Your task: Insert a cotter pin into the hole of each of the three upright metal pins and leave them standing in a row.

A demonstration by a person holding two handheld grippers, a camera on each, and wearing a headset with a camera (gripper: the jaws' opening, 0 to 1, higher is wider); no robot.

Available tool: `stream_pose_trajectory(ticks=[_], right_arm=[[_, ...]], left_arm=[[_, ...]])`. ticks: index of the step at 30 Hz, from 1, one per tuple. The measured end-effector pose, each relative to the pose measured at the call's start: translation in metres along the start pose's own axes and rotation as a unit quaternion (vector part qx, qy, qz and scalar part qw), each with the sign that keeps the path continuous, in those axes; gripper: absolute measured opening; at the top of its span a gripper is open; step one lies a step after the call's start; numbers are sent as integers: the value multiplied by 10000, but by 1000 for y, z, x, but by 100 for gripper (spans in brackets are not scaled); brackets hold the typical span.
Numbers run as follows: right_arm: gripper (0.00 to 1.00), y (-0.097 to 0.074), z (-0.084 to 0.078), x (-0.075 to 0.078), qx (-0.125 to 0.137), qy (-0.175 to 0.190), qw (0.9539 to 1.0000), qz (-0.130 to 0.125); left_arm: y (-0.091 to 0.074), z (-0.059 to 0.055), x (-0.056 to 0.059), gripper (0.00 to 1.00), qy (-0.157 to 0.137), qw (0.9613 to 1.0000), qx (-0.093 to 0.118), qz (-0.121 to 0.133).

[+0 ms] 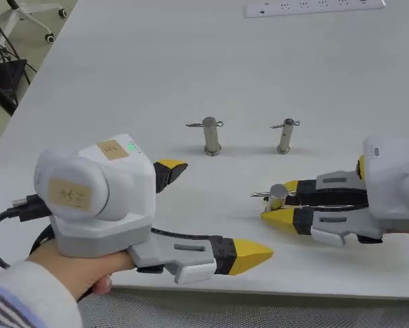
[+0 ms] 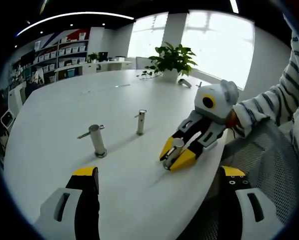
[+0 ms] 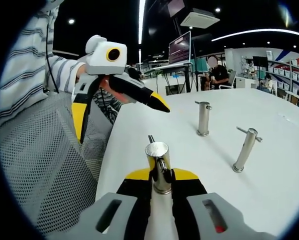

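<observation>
OK, right tongs (image 1: pixel 276 200) are clamped on a metal pin (image 1: pixel 278 192) near the front edge of the table (image 1: pixel 122 82), with the pin roughly upright between the yellow tips. Its lower shank is hidden by the jaws, so I can't tell whether the base touches the table or sits just above it. A thin wire (image 1: pixel 259 195) sticks out sideways at the pin's head. It is too fine to tell whether it passes through the hole, and in the right gripper view only a dark stub shows behind the head. The right tongs' body is cut off at the head view's right edge. Left tongs (image 1: pixel 223 209) are spread wide with nothing between them, just left of the right tongs and apart from them. The near jaw reaches over the table's front edge. A hand (image 1: pixel 74 270) in a striped sleeve (image 1: pixel 20 301) grips the body, and the fingers are mostly hidden under it. Further back, two standing pins are side by side and well apart: the left standing pin (image 1: pixel 210 137) and the right standing pin (image 1: pixel 284 137). Each is upright on its flange with a cotter pin (image 1: pixel 194 125) across the top. The holes themselves are too small to make out. A power strip (image 1: pixel 314 7) lies at the far edge, cropped by the frame.
</observation>
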State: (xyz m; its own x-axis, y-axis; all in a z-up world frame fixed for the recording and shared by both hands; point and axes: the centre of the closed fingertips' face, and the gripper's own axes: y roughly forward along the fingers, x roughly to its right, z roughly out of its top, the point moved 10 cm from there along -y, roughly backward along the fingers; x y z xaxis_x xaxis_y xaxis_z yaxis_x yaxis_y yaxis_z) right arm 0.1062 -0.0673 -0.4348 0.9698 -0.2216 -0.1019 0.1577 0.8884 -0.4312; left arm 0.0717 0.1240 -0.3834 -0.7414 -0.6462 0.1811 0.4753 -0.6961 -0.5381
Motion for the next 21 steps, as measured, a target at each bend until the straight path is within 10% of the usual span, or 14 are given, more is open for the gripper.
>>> stream_pose_trajectory(ticks=[12, 21], right_arm=[[8, -14, 8, 7, 31, -65, 9999, -138], [8, -59, 6, 44, 143, 110, 9975, -688]], left_arm=[[1, 3, 1, 99, -26, 10000, -26, 68], [1, 2, 1, 99, -113, 9998, -29, 152]])
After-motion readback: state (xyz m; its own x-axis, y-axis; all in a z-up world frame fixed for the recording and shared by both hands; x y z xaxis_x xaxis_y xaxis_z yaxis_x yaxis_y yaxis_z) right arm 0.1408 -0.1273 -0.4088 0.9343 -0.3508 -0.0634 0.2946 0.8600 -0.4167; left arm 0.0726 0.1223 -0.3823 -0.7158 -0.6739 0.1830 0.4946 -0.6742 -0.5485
